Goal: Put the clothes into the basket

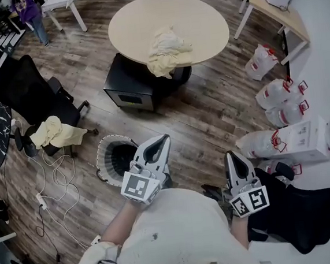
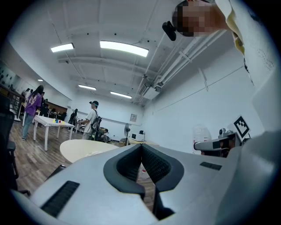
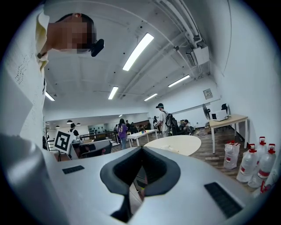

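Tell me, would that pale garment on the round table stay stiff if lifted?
Probably not: the pale garment lies crumpled and droops over the edge of the round table, so it should hang limp wherever it is pinched. It looks thin, so it is likely light. Part already overhangs, so a push might slide it off.

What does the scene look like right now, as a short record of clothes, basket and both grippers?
garment one: pale cloth draped over the near edge of the round table
garment two: yellowish cloth on the black chair
basket: on the floor by the chair, no clothes visible inside
left gripper: shut, empty
right gripper: shut, empty
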Motion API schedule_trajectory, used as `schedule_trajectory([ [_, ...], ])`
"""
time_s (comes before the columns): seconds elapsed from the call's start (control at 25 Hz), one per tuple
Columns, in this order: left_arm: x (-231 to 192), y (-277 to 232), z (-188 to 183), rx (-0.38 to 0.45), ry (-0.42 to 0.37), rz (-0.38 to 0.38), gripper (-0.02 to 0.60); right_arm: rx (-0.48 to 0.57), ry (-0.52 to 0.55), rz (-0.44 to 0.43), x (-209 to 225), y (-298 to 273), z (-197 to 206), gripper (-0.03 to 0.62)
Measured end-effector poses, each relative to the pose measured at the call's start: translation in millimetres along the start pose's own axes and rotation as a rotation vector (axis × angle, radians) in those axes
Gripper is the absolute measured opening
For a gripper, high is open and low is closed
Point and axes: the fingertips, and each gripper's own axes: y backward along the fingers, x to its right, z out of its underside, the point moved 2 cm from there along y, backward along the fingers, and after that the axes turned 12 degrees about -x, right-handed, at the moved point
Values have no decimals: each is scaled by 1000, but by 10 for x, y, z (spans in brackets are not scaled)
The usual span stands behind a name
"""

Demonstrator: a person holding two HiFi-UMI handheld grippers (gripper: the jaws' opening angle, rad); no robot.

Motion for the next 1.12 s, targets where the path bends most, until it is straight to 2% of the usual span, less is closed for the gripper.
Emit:
schedule_trajectory([
  [0.24,-325,-474,-164,0,-8,44,20,33,-23,46,267,-379,-230,8],
  [0.44,-641,-701,-299,6,-18,62,20,48,-24,50,308,-740,-415,8],
  [0.92,-1278,-902,-349,-18,3,19,20,14,-5,40,351,-1412,-594,8],
  [1.12,-1494,-952,-304,-46,-29,-19,21,23,-10,31,414,-1660,-672,8],
])
